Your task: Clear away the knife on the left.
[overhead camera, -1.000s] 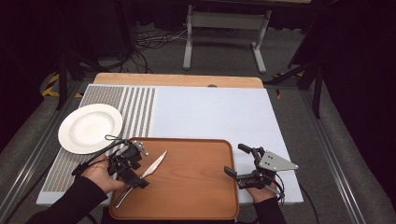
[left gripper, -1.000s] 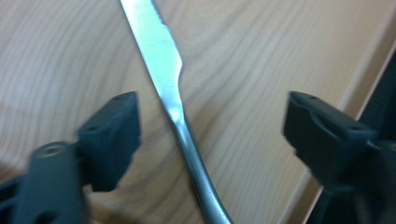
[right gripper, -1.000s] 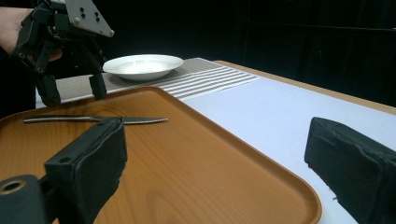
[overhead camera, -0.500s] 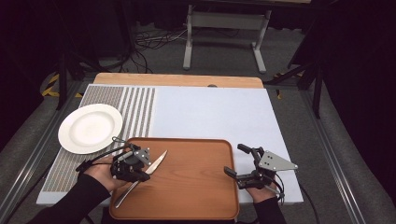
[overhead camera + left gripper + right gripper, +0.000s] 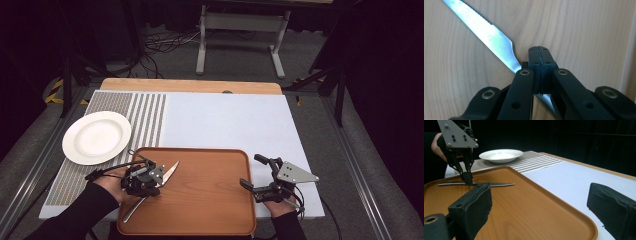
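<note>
Room: dark, with a grey floor, loose cables and a metal stand at the top of the high view.
Desk (image 5: 225,120): covered by a pale mat with a striped band at its left; a wooden edge shows at the far side.
Tray (image 5: 210,200): a brown wooden tray at the lower middle of the high view, lying on the mat.
Plate (image 5: 96,136): white and empty, at the left of the high view, just beyond the tray's upper left corner.
Knife (image 5: 170,172): lies flat on the tray near its left side, blade toward the upper right, handle toward the lower left.
Left tongs (image 5: 150,176): their jaws have just been closing and are now clenched on the knife where the blade meets the handle; the left gripper view shows the pads (image 5: 535,62) pressed together over the metal.
Right tongs (image 5: 252,172): released, jaws wide apart, holding nothing, at the tray's right edge.
Done: the knife looks gripped.
Left: it is not yet lifted off the tray; carrying it and setting it down, perhaps beside the plate, seems still to come.
</note>
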A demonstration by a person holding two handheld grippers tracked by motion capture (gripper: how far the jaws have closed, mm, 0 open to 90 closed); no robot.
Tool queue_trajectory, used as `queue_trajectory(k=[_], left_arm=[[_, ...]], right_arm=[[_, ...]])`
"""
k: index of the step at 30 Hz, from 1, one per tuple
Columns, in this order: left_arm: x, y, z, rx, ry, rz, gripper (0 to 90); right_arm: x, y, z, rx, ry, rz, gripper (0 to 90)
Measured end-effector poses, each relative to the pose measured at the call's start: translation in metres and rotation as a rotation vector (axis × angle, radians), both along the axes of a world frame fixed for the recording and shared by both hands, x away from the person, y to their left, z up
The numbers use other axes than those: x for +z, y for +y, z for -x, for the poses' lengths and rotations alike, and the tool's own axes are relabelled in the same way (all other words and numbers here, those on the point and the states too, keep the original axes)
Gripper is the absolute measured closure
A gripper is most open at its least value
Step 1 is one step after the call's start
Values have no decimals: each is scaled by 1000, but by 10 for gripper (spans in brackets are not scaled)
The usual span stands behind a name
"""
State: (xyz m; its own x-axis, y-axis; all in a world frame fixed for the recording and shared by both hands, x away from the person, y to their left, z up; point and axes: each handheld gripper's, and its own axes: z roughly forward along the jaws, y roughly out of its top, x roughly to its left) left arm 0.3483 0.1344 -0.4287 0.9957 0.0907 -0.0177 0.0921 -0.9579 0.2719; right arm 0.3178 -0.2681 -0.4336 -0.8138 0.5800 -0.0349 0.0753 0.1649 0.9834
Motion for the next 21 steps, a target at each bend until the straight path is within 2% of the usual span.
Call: queue_trajectory(k=[1, 4, 6, 13, 17, 21], left_arm=[[-1, -1, 1, -21, -9, -8, 900], [-2, -1, 2, -23, -17, -14, 900], [-3, -1, 1, -15, -19, -28, 900], [-3, 0, -1, -3, -10, -30, 900], [-3, 4, -3, 26, -11, -31, 900], [-3, 7, -4, 31, -17, -32, 900]], right_arm=[[0, 0, 0, 0, -1, -1, 65], [0, -1, 0, -1, 0, -4, 66], [0, -1, 0, -1, 1, -3, 66], [0, 0, 0, 2, 2, -3, 66], [0, 0, 0, 4, 3, -7, 66], [0, 0, 0, 4, 3, -6, 66]])
